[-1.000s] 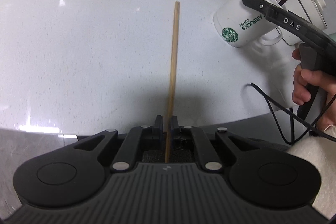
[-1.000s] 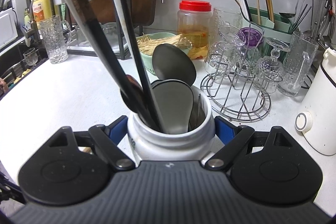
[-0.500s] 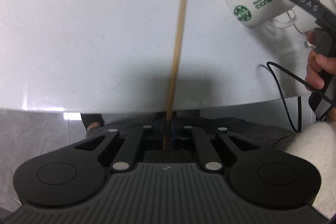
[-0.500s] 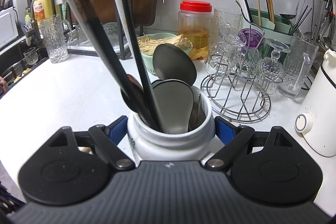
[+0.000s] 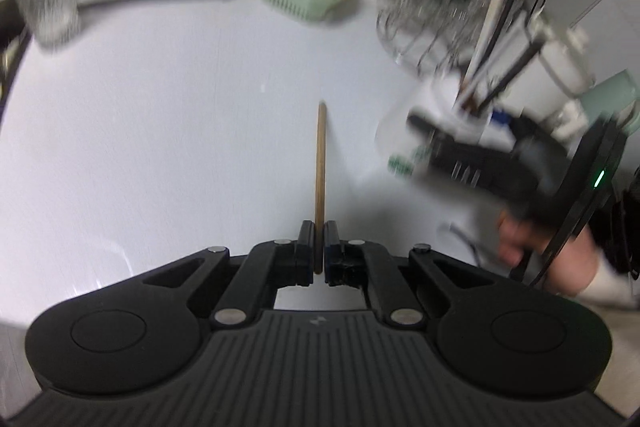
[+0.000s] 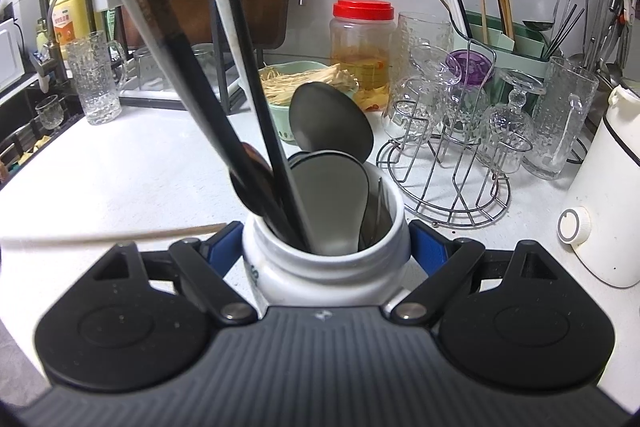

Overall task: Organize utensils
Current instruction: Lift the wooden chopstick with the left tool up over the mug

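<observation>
- The left tool (image 5: 319, 227) is pinching a single wooden chopstick (image 5: 320, 163) near its lower end, its jaws nearly shut on the thin stick, which is pointing forward above the white bench (image 5: 160, 131).
- In the right wrist view the same chopstick (image 6: 112, 235) is showing as a pale blurred streak, lying nearly level just left of the mug, its tip close to the right tool's left finger.
- The right tool (image 6: 326, 247) is clamping a white mug (image 6: 320, 267), its blue-padded fingers (image 6: 224, 243) pressing against both sides of the mug's body.
- The mug is holding black and white chopsticks (image 6: 224, 67) leaning left and two dark spoons (image 6: 330, 123) standing bowl-up.
- A person's hand (image 5: 532, 247) is gripping the right tool's handle at the right edge of the blurred left wrist view, where the mug (image 5: 432, 131) is appearing beside it.
- Behind the mug, a wire rack (image 6: 452, 187) of upturned glasses, a red-lidded jar (image 6: 362, 43) and a green bowl of noodles (image 6: 304, 83) are sitting on the bench; a white appliance (image 6: 600, 195) is standing at right.
</observation>
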Demonstrator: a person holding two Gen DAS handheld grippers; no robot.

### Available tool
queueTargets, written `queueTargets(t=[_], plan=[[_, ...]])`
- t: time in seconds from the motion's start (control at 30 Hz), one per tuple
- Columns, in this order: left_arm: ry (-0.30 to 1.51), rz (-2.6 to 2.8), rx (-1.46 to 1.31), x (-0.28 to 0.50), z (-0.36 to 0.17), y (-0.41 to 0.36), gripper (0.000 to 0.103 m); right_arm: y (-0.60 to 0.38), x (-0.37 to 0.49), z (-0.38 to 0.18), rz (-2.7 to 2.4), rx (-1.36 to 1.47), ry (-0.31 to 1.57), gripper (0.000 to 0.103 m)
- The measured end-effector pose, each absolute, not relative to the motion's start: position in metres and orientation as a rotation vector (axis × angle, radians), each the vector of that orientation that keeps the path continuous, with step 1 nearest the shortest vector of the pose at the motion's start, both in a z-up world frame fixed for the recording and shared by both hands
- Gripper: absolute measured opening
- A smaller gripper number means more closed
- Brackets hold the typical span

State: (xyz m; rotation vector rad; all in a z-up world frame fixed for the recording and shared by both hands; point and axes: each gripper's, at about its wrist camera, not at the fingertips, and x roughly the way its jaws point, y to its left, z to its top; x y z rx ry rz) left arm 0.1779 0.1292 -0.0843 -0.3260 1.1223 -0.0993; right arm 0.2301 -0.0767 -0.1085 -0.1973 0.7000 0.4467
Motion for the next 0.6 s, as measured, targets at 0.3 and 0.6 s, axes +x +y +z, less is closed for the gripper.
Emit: queueTargets(t=[0.3,0.6], plan=[[1.057,-0.159,-0.216,0.222,-0.033,0.13,0.005,-0.074,0.229,-0.111,0.42,-0.203,0.684,0.09],[1.07,-0.281,-0.114,0.261,0.013,0.129,0.005,-0.072,0.228,-0.111,0.406,-0.213,0.681,0.09]])
